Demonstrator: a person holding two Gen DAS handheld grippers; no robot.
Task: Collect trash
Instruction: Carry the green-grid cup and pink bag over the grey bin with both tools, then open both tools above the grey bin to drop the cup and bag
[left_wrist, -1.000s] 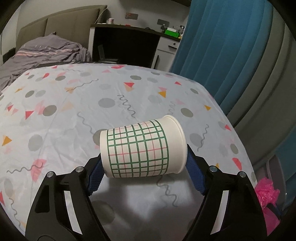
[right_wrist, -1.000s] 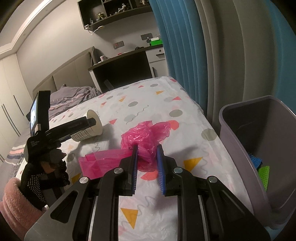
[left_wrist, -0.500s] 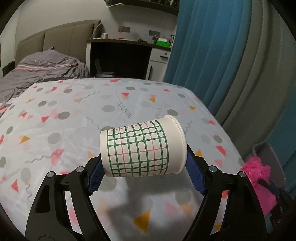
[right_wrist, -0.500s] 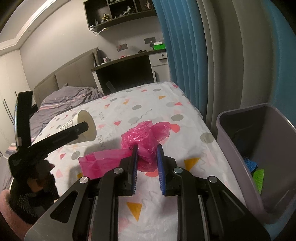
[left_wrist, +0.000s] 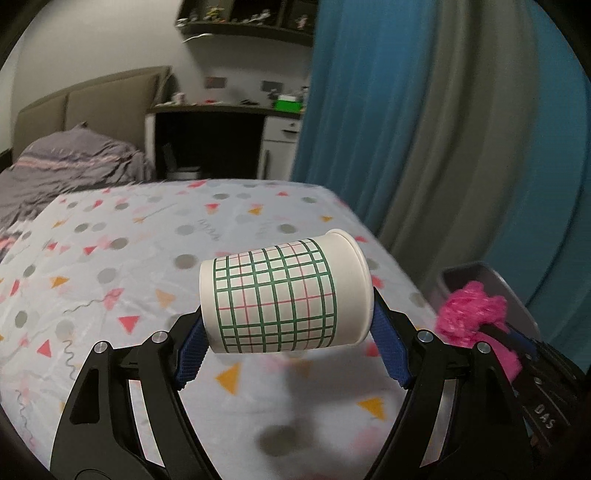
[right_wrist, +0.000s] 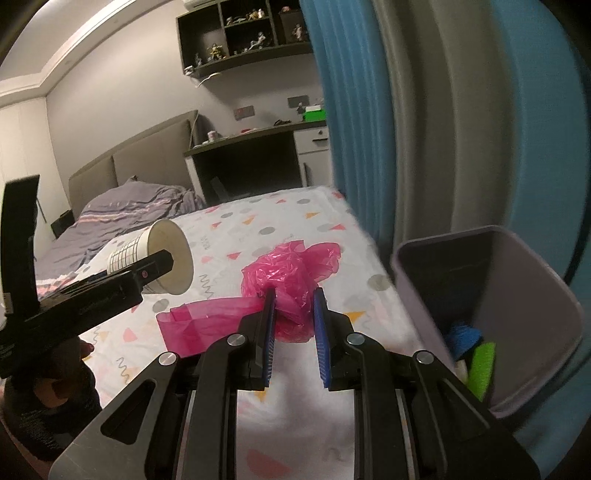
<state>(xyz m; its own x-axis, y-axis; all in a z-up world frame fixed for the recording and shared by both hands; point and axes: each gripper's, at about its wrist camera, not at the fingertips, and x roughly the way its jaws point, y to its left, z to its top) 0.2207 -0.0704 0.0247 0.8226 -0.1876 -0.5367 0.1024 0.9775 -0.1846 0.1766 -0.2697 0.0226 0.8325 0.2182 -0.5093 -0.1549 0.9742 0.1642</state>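
Note:
A white paper cup (left_wrist: 280, 295) with a green and pink grid lies sideways between the blue pads of my left gripper (left_wrist: 286, 328), which is shut on it above the bed. The right wrist view shows the same cup (right_wrist: 155, 258) at the left, its mouth facing the camera. My right gripper (right_wrist: 293, 310) is shut on a crumpled pink plastic bag (right_wrist: 291, 273), held over the bed's right side; the bag (left_wrist: 472, 314) also shows at the right of the left wrist view. A grey bin (right_wrist: 524, 291) stands beside the bed, right of the bag.
The bed (left_wrist: 184, 236) has a light sheet with dots and triangles and a grey duvet (right_wrist: 129, 210) at its head. Blue and grey curtains (left_wrist: 424, 129) hang close on the right. A dark desk (left_wrist: 207, 136) stands behind. The bin holds blue and green scraps (right_wrist: 476, 350).
Both grippers have risen and shifted right toward the bin with their loads. The bin fills more of the right wrist view, and the pink bag has come into the left wrist view.

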